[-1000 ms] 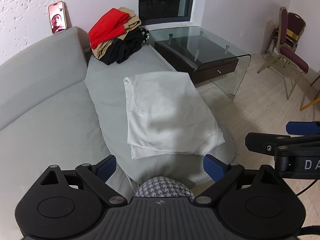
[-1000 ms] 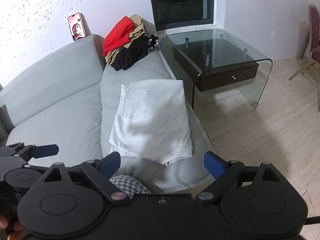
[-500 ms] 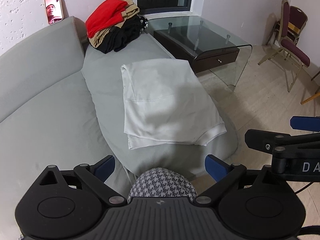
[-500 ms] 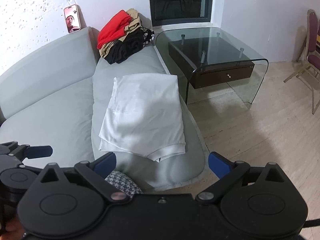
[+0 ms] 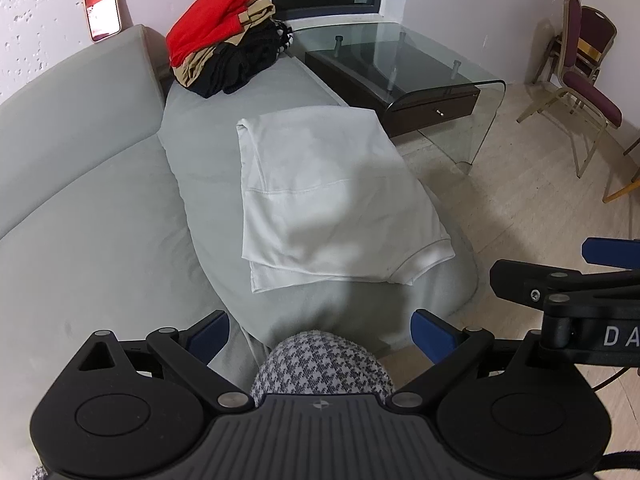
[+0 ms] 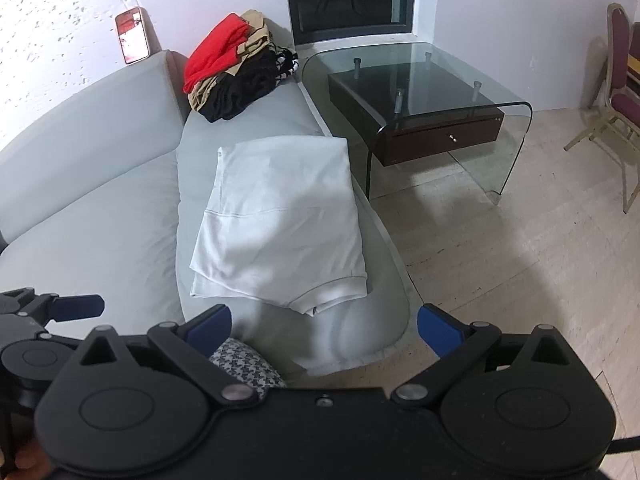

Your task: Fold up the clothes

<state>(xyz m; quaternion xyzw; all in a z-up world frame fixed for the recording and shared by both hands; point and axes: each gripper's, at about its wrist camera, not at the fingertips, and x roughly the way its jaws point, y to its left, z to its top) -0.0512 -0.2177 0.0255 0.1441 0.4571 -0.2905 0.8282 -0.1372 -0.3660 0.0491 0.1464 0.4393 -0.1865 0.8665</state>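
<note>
A white garment [image 5: 324,196] [image 6: 280,220] lies folded into a rectangle on the grey sofa seat [image 5: 200,152] [image 6: 192,148], its ribbed hem at the near right corner. My left gripper [image 5: 320,330] is open, held back from the garment's near edge with nothing between its blue pads. My right gripper [image 6: 324,326] is also wide open and empty, hanging above the sofa's near end. A pile of red, tan and black clothes [image 5: 224,40] [image 6: 236,68] sits at the sofa's far end.
A glass coffee table [image 5: 404,68] [image 6: 424,92] with a dark drawer unit stands right of the sofa. A phone [image 5: 102,8] [image 6: 132,40] leans on the wall above the backrest. Maroon chairs [image 5: 580,80] stand at the far right. A houndstooth-clad knee [image 5: 324,364] is below my grippers.
Both views have pulled back and up slightly, so the garment sits farther from the grippers. The garment itself has not moved. The phone screen now shows red.
</note>
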